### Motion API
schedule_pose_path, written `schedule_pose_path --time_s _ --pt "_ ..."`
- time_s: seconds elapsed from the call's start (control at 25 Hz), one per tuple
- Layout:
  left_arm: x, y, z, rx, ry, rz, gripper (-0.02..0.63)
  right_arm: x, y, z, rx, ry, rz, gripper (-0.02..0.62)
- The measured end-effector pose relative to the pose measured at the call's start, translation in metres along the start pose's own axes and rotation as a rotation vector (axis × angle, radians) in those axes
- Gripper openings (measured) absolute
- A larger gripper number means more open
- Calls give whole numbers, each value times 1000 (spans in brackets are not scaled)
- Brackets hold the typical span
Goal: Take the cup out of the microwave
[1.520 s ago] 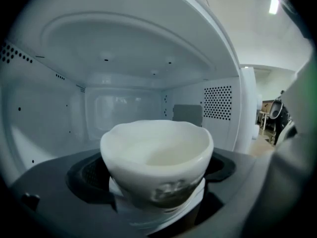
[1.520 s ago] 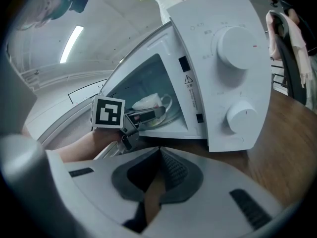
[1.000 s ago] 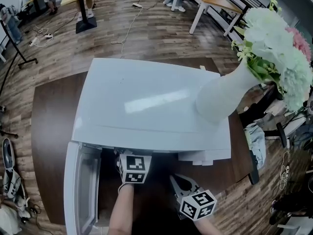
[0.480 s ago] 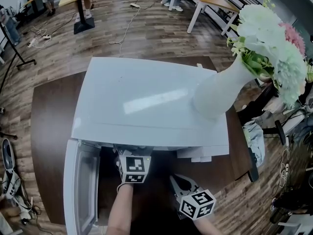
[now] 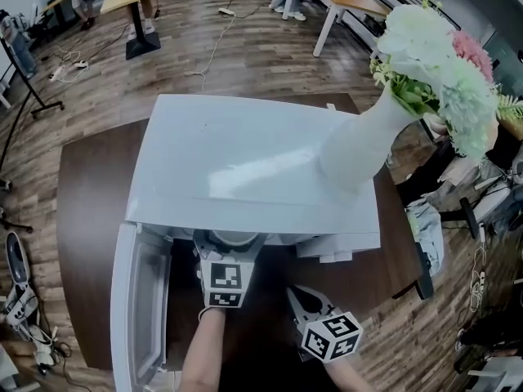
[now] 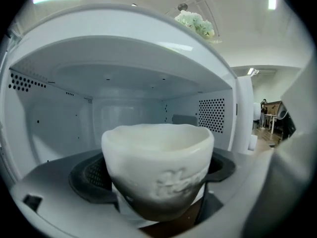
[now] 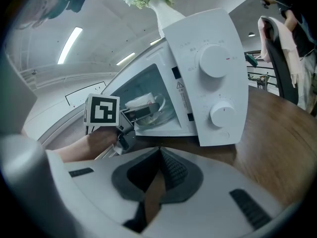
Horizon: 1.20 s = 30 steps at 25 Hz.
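Note:
A white cup with a raised pattern sits between the dark pads of my left gripper, which is shut on it. The cup hangs at the mouth of the white microwave, just above its floor, and the cup's rim shows past the front edge of the top. In the right gripper view the cup and left gripper appear inside the opening. My right gripper is shut and empty. It is held low in front of the microwave, right of the left one.
The microwave door is swung open to the left. A white vase of flowers stands on the microwave's right top. Two knobs face the right gripper. The brown table ends near the right, with clutter beyond.
My left gripper has drawn back a little toward me, and the cup's rim now shows from under the microwave's top. The right gripper has hardly moved.

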<state>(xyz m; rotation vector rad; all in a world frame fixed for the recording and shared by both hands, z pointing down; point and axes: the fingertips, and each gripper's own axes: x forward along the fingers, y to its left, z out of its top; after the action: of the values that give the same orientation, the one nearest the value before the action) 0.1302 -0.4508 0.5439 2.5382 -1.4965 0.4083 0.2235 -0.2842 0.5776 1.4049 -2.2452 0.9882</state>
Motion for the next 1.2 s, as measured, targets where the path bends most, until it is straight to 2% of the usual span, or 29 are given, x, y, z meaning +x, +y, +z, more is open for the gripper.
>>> schedule_pose_path --time_s 0.64,1.2 --pt "-44 -11 -1 5 5 4 505 -13 13 10 1 -57 17 -5" --pt "-96 -22 -1 -42 -3 18 505 -20 9 16 -15 -78 33 -6"
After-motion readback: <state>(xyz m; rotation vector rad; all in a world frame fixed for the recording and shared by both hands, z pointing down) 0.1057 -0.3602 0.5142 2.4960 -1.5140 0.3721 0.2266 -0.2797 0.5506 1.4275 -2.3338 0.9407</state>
